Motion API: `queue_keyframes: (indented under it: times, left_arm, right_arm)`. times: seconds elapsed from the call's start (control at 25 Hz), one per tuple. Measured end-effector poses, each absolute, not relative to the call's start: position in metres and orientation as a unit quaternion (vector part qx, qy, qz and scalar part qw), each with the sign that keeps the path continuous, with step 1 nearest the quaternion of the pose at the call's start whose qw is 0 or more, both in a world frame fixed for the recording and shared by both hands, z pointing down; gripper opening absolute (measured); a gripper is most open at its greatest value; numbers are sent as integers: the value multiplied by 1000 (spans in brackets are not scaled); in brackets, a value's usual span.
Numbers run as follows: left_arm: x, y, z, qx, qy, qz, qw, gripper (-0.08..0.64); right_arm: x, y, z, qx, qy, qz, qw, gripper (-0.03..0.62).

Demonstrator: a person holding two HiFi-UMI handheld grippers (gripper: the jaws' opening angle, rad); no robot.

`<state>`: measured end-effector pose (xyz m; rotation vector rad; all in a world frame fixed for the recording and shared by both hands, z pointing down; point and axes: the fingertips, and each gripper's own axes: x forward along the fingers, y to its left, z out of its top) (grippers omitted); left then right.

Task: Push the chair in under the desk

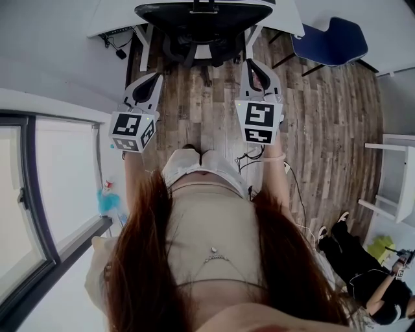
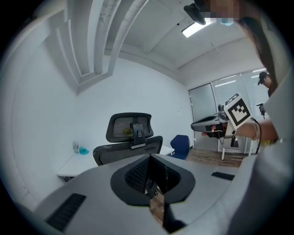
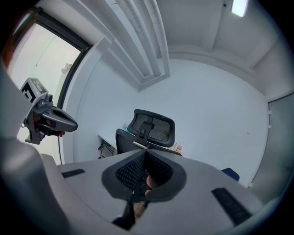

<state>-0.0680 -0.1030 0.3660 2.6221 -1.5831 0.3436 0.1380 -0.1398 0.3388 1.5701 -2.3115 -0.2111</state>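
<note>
We look steeply down over long reddish-brown hair at a wood-plank floor (image 1: 324,130). We hold both grippers out ahead, side by side and pointing at the desk. The black mesh-backed office chair with a headrest (image 1: 194,19) stands at the top of the head view, against the white flat-topped desk (image 1: 110,16). Its back faces us and its seat reaches in beneath the desktop; how far in, we cannot tell.

The left gripper (image 1: 155,79) has its jaws pressed together with nothing between them, which the left gripper view confirms. There the chair's back and headrest rise just beyond the closed tips, clear of them. The right gripper (image 1: 251,65) is likewise closed and empty. In its own view the chair sits a little ahead, with no contact visible.

A blue moulded-seat chair (image 1: 331,42) stands to the right of the office chair, beside the desk's right end. A small clear bottle (image 2: 76,148) stands on the desk's left part. At the lower right a second person in dark clothes (image 1: 363,266) sits on the floor, well apart from us.
</note>
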Motion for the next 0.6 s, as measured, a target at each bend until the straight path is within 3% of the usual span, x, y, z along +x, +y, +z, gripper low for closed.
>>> queue_keyframes:
  times: [0.6]
  left_arm:
    - [-97,-129,382,827,-548,107,70,5]
  right_arm:
    - [121,-160,345,551,-815,-59,169,25]
